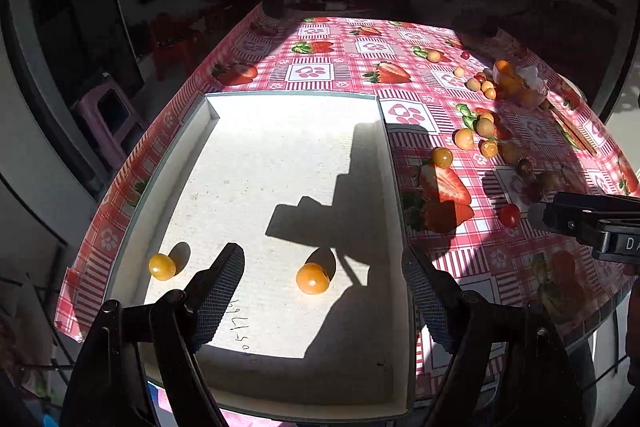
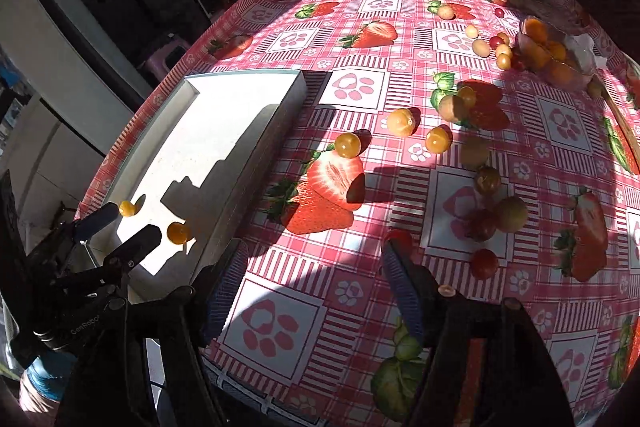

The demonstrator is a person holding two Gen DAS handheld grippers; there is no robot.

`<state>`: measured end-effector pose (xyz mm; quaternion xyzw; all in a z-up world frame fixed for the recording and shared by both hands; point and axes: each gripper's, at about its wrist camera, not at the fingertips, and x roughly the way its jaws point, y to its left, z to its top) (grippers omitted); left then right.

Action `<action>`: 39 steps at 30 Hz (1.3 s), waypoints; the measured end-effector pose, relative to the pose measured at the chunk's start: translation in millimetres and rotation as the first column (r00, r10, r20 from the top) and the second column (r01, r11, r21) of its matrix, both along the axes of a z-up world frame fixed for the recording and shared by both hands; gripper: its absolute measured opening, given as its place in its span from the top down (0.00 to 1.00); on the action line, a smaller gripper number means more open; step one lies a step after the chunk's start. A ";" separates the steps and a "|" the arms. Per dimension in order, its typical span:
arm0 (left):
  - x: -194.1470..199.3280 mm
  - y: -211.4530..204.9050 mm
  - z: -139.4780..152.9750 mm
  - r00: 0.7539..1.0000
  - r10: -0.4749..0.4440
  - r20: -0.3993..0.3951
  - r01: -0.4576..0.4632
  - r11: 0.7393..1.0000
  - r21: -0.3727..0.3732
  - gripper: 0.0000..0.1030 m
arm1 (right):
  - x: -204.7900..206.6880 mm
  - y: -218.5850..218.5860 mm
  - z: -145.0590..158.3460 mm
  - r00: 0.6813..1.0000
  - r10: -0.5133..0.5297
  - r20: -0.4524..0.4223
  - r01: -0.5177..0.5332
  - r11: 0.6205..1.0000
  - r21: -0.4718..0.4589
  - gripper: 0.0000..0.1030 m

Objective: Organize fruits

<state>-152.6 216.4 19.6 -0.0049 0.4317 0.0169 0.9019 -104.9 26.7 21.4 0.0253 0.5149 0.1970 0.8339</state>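
Note:
A white shallow box [image 1: 224, 163] lies on the table; it also shows in the right wrist view [image 2: 188, 131]. Two small orange fruits lie in it: one [image 1: 313, 278] between my left fingers' line, one [image 1: 162, 266] at the box's left. My left gripper [image 1: 323, 297] is open and empty above the box's near end; it shows in the right wrist view [image 2: 116, 227]. My right gripper [image 2: 314, 287] is open and empty over the tablecloth, its right fingertip by a red cherry tomato [image 2: 399, 238]. Several yellow, green and red small fruits [image 2: 440, 140] lie scattered on the cloth.
The table has a pink strawberry-print cloth [image 2: 360, 307]. A clear container with orange fruits [image 2: 554, 55] stands at the far right. A purple stool [image 1: 110, 115] stands beyond the table's left edge. Strong sun and hard shadows cross the box.

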 end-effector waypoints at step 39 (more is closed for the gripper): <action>62.0 -151.2 -49.0 0.964 -0.254 -0.076 0.252 0.967 -0.033 0.77 | 42.4 -95.2 -41.2 0.993 -0.075 0.085 0.082 0.993 -0.080 0.70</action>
